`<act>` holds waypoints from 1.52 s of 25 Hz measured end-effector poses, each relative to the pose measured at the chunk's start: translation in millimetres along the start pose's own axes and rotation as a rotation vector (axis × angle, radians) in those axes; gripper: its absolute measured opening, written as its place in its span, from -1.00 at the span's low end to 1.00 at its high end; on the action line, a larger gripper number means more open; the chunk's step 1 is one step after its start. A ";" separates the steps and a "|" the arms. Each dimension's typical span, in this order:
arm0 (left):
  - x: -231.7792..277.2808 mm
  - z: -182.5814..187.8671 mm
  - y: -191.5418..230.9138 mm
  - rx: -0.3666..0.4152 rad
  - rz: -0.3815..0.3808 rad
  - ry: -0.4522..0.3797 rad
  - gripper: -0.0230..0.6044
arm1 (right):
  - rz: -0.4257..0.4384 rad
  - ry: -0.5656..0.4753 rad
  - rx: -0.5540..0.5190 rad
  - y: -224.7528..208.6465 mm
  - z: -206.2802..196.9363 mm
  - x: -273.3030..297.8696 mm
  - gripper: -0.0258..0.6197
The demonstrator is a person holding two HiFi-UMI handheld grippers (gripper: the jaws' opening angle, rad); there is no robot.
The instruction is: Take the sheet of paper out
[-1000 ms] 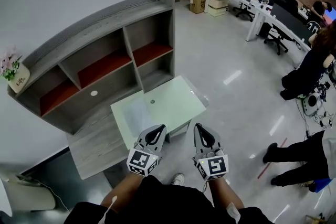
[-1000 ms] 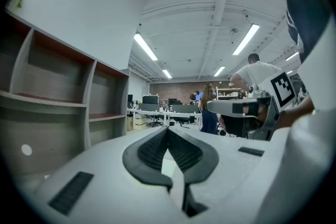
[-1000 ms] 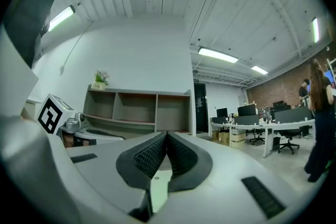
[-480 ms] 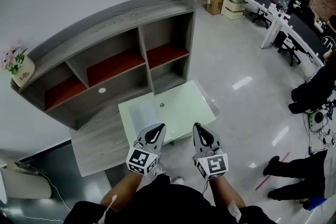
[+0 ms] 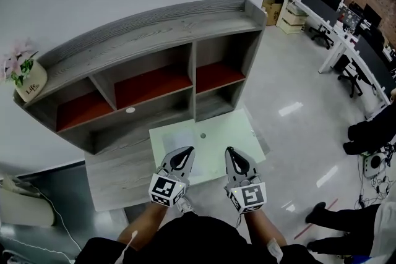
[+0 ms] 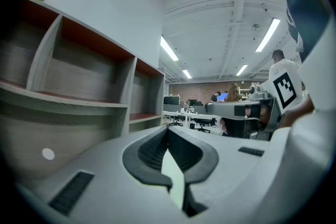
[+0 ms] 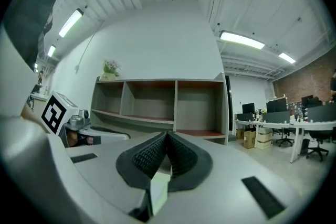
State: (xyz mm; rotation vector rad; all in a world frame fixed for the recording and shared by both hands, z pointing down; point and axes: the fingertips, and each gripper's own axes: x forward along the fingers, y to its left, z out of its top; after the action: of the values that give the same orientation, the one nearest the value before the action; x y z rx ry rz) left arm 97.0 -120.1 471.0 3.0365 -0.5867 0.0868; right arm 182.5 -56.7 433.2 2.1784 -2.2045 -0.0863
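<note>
A pale sheet of paper (image 5: pixel 176 138) lies flat on the left part of a light green tabletop (image 5: pixel 230 133) in front of a grey shelf unit. In the head view my left gripper (image 5: pixel 186 150) is held level with its tip over the table's near edge, just short of the sheet. My right gripper (image 5: pixel 229 151) is beside it, also over the near edge. In the left gripper view the left gripper (image 6: pixel 168 129) has its jaws meeting at the tip, with nothing between them. The right gripper (image 7: pixel 167 134) is likewise shut and empty, facing the shelf.
The grey shelf unit (image 5: pixel 154 40) with red-floored compartments stands behind the table. A flower pot (image 5: pixel 28 80) sits on its left end. A small round disc (image 5: pixel 130 110) lies on the lower shelf. Office desks (image 5: pixel 346 15) and seated people (image 5: pixel 371 133) are at the right.
Both grippers and the head have moved forward toward the shelf and table; the table now lies right under the gripper tips. Both grippers stayed shut.
</note>
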 end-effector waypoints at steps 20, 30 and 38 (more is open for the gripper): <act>-20.9 -16.0 99.8 -0.041 0.223 0.021 -0.91 | 0.223 0.152 0.057 32.8 -50.2 102.9 -0.85; -40.1 -49.9 117.9 -0.117 0.397 0.087 -0.91 | 0.400 0.410 0.132 41.7 -133.9 122.1 -0.85; -52.2 -77.5 116.8 -0.156 0.460 0.134 -0.91 | 0.465 0.616 0.153 53.9 -205.2 112.8 -0.85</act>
State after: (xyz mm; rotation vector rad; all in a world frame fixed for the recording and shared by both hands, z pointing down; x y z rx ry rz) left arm 1.4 -204.5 549.2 2.6624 -1.2015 0.2447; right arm 141.4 -171.1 640.5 1.4012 -2.2856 0.6839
